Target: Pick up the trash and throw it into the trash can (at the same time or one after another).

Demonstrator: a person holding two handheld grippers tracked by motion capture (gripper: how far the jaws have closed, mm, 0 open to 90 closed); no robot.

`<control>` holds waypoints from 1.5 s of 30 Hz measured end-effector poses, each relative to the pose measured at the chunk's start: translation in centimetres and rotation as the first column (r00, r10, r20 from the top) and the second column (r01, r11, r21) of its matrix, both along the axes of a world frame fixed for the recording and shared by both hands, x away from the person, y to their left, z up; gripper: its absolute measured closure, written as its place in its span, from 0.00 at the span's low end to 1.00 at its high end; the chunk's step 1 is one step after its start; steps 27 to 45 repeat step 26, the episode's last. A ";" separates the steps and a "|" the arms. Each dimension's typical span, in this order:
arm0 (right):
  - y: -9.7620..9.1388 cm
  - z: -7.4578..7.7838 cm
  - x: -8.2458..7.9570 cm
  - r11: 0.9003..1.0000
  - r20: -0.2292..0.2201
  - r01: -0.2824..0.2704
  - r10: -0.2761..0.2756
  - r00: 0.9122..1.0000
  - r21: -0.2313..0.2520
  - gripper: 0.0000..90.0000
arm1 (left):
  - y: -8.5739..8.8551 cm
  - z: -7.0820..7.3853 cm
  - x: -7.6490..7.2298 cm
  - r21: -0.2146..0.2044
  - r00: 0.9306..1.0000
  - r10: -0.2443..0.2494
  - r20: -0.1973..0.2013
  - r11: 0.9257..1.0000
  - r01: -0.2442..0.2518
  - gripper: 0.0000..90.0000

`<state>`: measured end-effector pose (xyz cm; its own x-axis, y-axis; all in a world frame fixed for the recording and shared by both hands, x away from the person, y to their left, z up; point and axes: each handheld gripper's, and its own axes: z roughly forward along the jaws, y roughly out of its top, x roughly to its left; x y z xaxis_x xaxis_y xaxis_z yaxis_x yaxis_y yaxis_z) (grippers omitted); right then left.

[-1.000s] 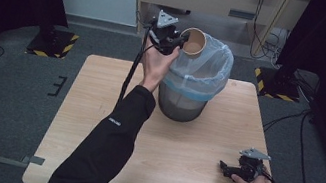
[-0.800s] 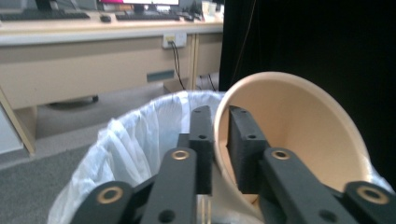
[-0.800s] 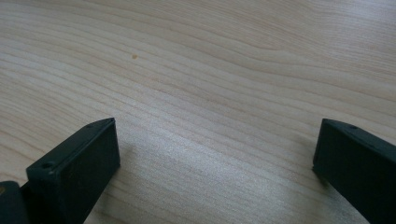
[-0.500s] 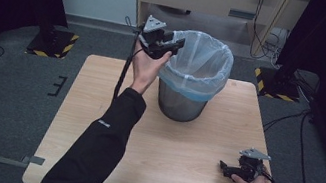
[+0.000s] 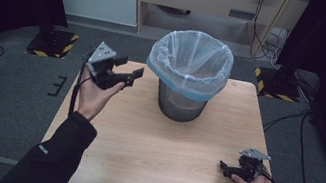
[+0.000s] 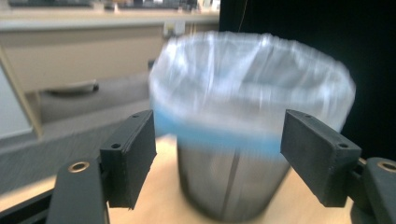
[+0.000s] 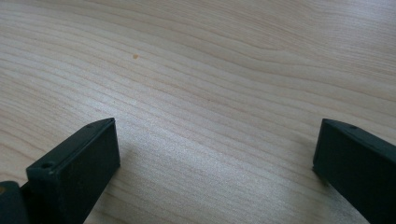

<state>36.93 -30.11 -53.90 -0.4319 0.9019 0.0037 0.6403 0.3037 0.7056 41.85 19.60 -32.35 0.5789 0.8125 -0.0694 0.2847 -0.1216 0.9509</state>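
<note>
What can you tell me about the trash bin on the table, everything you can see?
The trash bin is a dark, round, slightly tapered can standing upright at the far middle of the wooden table. A translucent white liner with a blue edge folds over its rim. The mouth is open; no gripper touches it.

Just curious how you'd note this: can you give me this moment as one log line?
left gripper: open, empty, raised beside bin | right gripper: open, low on table | bin: lined, upright

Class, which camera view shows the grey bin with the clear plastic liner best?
The high view: the grey bin with the clear plastic liner appears sharp and whole, open mouth included. The left gripper view shows it close but motion-blurred, base cut off. The right gripper view faces bare wooden tabletop.
</note>
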 end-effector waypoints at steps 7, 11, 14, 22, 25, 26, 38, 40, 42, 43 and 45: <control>0.0 0.0 0.0 1.000 0.002 0.001 -0.001 1.000 0.000 0.01 | 3.0 -7.9 -4.1 0.025 0.986 -0.035 -0.166 0.999 0.039 0.24; 0.0 0.0 0.0 1.000 0.000 0.000 0.000 1.000 0.000 0.01 | 5.3 -12.9 -5.7 0.087 0.961 0.017 -0.278 0.996 0.008 0.23; 0.0 0.0 0.0 1.000 0.000 0.000 0.000 1.000 0.000 0.01 | 7.0 -15.3 -6.3 0.120 0.943 0.062 -0.326 0.993 -0.024 0.22; 0.1 0.0 0.0 1.000 0.002 0.001 -0.001 1.000 0.000 0.01 | 10.2 -17.5 -7.0 0.233 0.895 0.183 -0.407 0.968 -0.093 0.19; 0.1 0.0 -0.1 1.000 0.002 0.000 0.000 1.000 0.002 0.01 | 10.7 -17.9 -7.0 0.276 0.884 0.205 -0.420 0.957 -0.091 0.19; 0.1 0.0 -0.1 1.000 0.001 0.000 0.000 1.000 0.002 0.01 | 10.7 -17.9 -7.0 0.276 0.884 0.205 -0.420 0.957 -0.091 0.19; 0.1 0.0 -0.1 1.000 0.001 0.000 0.000 1.000 0.002 0.01 | 10.7 -17.9 -7.0 0.276 0.884 0.205 -0.420 0.957 -0.091 0.19; 0.1 0.0 -0.1 1.000 0.001 0.000 0.000 1.000 0.002 0.01 | 10.7 -17.9 -7.0 0.276 0.884 0.205 -0.420 0.957 -0.091 0.19; 0.1 0.0 -0.1 1.000 0.001 0.000 0.000 1.000 0.002 0.01 | 10.7 -17.9 -7.0 0.276 0.884 0.205 -0.420 0.957 -0.091 0.19; 0.1 0.0 -0.1 1.000 0.001 0.000 0.000 1.000 0.002 0.01 | 10.7 -17.9 -7.0 0.276 0.884 0.205 -0.420 0.957 -0.091 0.19; 0.1 0.0 -0.1 1.000 0.001 0.000 0.000 1.000 0.002 0.01 | 10.7 -17.9 -7.0 0.276 0.884 0.205 -0.420 0.957 -0.091 0.19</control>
